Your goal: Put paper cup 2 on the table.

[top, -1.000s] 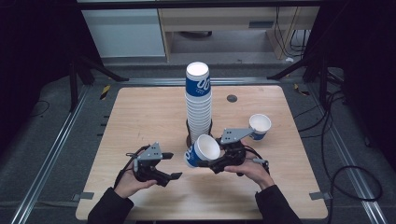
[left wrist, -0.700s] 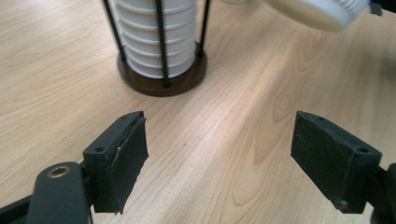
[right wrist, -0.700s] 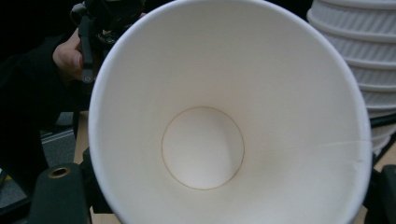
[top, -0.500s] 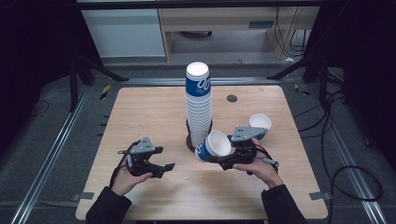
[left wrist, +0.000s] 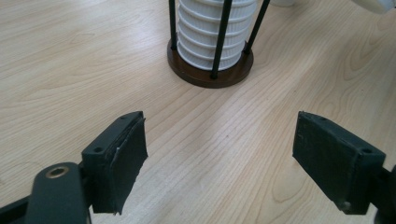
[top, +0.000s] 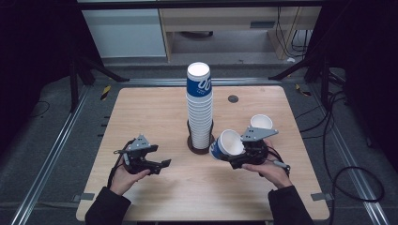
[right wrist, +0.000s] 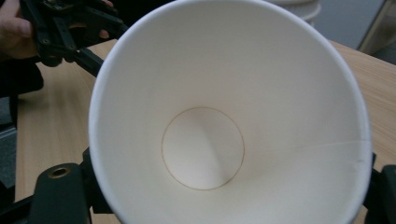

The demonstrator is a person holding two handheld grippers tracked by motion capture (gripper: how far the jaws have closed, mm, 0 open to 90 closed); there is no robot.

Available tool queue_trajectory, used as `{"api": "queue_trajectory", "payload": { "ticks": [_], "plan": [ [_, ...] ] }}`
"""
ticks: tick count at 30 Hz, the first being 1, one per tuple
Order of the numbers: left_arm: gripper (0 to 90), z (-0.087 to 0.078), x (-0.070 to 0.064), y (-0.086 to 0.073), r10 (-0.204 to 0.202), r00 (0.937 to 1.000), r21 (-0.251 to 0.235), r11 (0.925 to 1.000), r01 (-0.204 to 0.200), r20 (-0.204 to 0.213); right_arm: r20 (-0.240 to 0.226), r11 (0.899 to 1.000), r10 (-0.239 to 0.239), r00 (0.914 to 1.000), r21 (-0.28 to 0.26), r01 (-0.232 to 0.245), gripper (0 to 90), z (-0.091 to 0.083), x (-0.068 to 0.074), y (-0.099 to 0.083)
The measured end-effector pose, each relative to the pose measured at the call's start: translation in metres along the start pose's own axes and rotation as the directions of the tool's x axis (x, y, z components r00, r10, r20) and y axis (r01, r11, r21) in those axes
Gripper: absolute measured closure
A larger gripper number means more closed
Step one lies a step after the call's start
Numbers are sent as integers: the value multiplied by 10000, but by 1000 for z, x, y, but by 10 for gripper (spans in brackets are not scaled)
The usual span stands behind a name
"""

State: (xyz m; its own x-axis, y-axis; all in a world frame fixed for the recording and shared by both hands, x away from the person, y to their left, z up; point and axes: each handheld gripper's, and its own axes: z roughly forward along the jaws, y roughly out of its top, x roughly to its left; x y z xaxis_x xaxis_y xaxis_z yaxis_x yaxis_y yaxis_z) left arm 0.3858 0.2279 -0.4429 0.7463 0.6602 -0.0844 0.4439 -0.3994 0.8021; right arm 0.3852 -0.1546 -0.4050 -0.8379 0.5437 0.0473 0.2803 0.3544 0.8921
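Spanning the middle of the high view, the wooden bench (top: 155, 112) carries a tall stack of paper cups (top: 199, 108) standing upright in a round brown holder with thin black rods (left wrist: 210, 70). Right of the stack's foot, the right gripper (top: 239, 157) is pinching a single paper cup (top: 227, 144), tilted with its white mouth turned up and left; in the right gripper view that cup's empty inside faces the camera. Another loose cup (top: 261, 123) stands upright just behind that gripper. At lower left of the bench, the left gripper (top: 157, 165) hangs with jaws spread wide and nothing between them.

To do this step well, I judge the held cup should be kept lightly squeezed so its wall does not buckle, and steered clear of the rods.

Blue bands with a white looping mark ring the top cup and the held one; no words are legible.
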Motion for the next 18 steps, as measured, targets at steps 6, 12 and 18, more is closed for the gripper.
{"api": "queue_trajectory", "payload": {
  "ticks": [6, 12, 18],
  "plan": [
    [170, 0, 6, -1, -223, 9994, 28, 9997, 224, -280, 611, 9988, 258, 9978, 402, -283, 200, -9, -6, -9],
    [169, -2, 10, -2, -367, 9983, 16, 9993, 368, -454, 1147, 9945, 196, 9932, 1000, -312, 200, -14, -9, -15],
    [169, -5, 14, -4, -417, 9970, 13, 9991, 419, -655, 1561, 9840, 273, 9874, 1700, -541, 199, -18, -15, -22]
  ]
}}
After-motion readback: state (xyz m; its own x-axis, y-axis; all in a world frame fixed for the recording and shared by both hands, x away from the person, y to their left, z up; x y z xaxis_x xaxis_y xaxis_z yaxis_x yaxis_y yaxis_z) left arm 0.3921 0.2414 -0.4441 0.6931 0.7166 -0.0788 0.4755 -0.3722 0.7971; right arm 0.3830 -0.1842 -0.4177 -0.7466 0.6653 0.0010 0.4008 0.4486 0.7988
